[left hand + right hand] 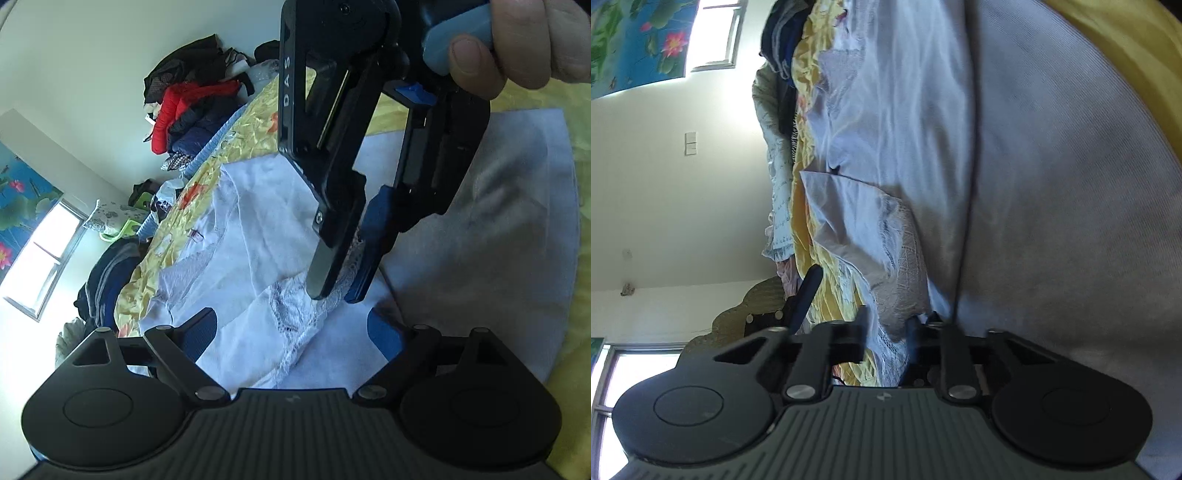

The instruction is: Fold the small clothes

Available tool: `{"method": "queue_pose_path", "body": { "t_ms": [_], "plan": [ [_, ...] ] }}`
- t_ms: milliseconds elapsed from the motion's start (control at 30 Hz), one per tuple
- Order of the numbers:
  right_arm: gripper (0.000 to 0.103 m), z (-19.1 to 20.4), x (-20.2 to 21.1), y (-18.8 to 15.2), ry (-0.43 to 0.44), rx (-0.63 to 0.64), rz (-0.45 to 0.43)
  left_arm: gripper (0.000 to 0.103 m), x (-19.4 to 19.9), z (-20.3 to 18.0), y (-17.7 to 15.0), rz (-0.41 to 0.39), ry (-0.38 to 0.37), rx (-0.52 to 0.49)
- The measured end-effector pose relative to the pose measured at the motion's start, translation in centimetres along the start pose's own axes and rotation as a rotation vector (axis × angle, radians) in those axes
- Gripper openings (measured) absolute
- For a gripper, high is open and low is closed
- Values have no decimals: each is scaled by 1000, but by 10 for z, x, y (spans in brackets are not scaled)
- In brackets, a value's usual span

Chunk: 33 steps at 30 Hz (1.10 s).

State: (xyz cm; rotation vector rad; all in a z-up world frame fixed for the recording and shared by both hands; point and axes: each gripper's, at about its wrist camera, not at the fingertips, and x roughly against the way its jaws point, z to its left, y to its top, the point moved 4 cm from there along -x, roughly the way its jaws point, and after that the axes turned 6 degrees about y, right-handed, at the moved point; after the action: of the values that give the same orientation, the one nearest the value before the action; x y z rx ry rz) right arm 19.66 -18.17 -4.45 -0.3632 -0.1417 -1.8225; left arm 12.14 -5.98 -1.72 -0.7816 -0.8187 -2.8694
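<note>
A small white garment (258, 229) with a lace edge (295, 314) lies on a pale cloth (480, 229) on a yellow bedspread (251, 125). My left gripper (295, 332) is open, its blue pads spread wide over the garment's lace hem. My right gripper (338, 291) comes down from above in the left wrist view and is shut on the lace edge. In the right wrist view the right gripper (886, 332) pinches the white garment (871, 229) at its lace part (905, 273).
A pile of dark and red clothes (192, 107) lies at the far end of the bed. More dark clothes (107, 280) hang at the bed's left side. A window (40, 258) and a flower poster (18, 192) are on the wall.
</note>
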Motion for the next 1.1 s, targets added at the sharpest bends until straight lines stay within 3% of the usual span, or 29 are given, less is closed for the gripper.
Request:
{"method": "queue_pose_path", "body": {
  "t_ms": [100, 167, 200, 233, 267, 333, 400, 433, 467, 500, 567, 700, 900, 1100],
  "plan": [
    [15, 2, 1, 2, 2, 10, -9, 88, -3, 0, 4, -19, -16, 1],
    [15, 6, 3, 2, 12, 28, -11, 62, -8, 2, 6, -4, -51, 24],
    [15, 8, 3, 2, 21, 34, -10, 37, -12, 4, 6, 16, -63, 45],
    [15, 12, 3, 3, 32, 42, -11, 19, -17, 7, 5, 40, -72, 66],
    [15, 14, 3, 4, 39, 48, -12, 14, -21, 11, 4, 61, -82, 86],
    [15, 16, 4, 6, 47, 51, -17, 13, -29, 18, 0, 100, -84, 131],
    [27, 17, 6, 8, 74, 32, -9, 13, -28, 23, -3, 94, -46, 159],
    [37, 16, 8, 9, 91, 13, -11, 13, -27, 25, -4, 91, -35, 174],
    [71, 15, 11, 9, 108, -3, -19, 12, -24, 29, -4, 83, -19, 190],
    [89, 14, 16, 9, 142, -22, -43, 11, -20, 32, -4, 72, 0, 205],
    [90, 8, 26, 10, 216, -78, -82, 11, -15, 39, -4, 59, 23, 226],
    [89, -4, 26, 3, 310, -215, -56, 11, -15, 51, -2, 60, 51, 260],
    [85, -9, -8, -18, 261, -268, 28, 11, -4, 56, 4, 41, 50, 273],
    [75, -16, -29, -7, 239, -323, -55, 11, 1, 59, 1, 37, 51, 284]
  ]
}}
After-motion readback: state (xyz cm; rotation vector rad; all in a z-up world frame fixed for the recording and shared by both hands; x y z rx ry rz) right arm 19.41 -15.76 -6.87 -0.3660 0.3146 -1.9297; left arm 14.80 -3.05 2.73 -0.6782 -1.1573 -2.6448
